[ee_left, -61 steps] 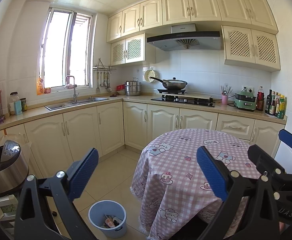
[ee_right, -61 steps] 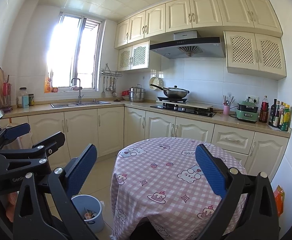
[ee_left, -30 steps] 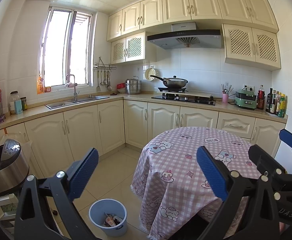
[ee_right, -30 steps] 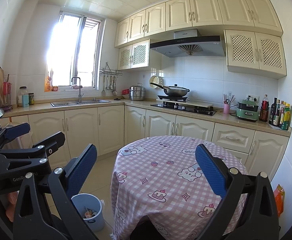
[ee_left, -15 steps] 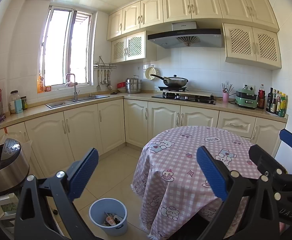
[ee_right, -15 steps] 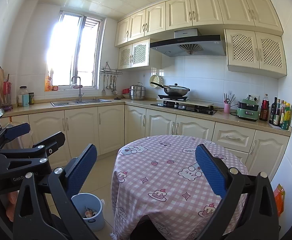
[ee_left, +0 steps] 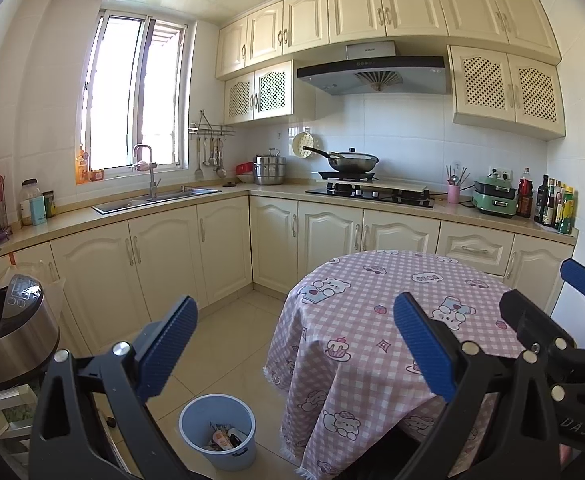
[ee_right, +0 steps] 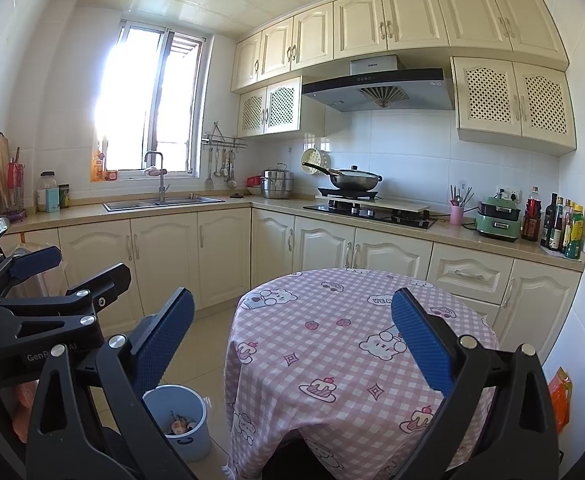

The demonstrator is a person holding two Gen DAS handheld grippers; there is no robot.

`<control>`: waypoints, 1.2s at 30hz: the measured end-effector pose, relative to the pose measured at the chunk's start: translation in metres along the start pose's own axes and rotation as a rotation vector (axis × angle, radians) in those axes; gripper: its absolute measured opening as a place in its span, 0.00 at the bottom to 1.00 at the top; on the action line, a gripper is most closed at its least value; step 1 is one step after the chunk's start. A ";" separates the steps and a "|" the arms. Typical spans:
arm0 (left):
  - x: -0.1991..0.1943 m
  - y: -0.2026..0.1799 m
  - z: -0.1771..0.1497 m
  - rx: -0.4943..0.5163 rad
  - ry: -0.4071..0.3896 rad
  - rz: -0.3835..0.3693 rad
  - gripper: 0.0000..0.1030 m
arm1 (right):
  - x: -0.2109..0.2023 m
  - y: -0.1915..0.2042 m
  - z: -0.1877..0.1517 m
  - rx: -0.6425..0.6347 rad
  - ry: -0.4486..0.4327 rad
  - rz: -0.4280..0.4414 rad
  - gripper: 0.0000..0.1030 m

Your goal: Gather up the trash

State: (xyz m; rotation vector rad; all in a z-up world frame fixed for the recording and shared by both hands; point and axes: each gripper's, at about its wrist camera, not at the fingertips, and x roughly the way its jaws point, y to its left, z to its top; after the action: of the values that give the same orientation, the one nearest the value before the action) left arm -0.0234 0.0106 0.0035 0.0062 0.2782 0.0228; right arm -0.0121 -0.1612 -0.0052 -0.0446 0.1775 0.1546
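Nearest the cameras, the left gripper (ee_left: 294,344) and the right gripper (ee_right: 292,338) were both held level with their blue pads spread wide, grasping nothing. Just below them on the tiled floor stood the blue bin (ee_left: 217,438), trash (ee_left: 223,439) lying in its bottom, beside the round table (ee_right: 344,344) draped in a pink checked cloth. Farther back ran the cream counter with the sink (ee_left: 156,199) under the window and a wok (ee_left: 352,160) on the stove.
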 end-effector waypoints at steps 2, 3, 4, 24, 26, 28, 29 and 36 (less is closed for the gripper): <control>0.000 0.001 0.000 -0.002 0.001 0.001 0.94 | 0.001 0.000 0.000 -0.001 0.001 0.003 0.93; 0.000 0.001 0.000 -0.002 0.001 0.001 0.94 | 0.001 0.000 0.001 -0.001 0.002 0.003 0.93; 0.000 0.001 0.000 -0.003 0.001 0.002 0.94 | 0.002 0.000 0.001 -0.003 0.002 0.004 0.93; 0.007 0.011 0.000 -0.017 0.017 0.010 0.94 | 0.013 0.003 0.002 -0.018 0.014 0.025 0.93; 0.009 0.013 -0.001 -0.020 0.022 0.013 0.94 | 0.015 0.003 0.001 -0.020 0.018 0.028 0.93; 0.014 0.015 -0.002 -0.022 0.030 0.018 0.94 | 0.019 0.004 0.001 -0.023 0.024 0.033 0.93; 0.015 0.016 -0.002 -0.022 0.034 0.020 0.94 | 0.022 0.005 0.001 -0.026 0.027 0.036 0.93; 0.044 0.024 -0.009 -0.035 0.088 0.048 0.94 | 0.054 0.003 -0.004 -0.018 0.076 0.059 0.93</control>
State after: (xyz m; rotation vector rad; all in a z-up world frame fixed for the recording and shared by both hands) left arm 0.0157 0.0360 -0.0168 -0.0228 0.3652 0.0759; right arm 0.0387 -0.1505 -0.0192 -0.0636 0.2531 0.2133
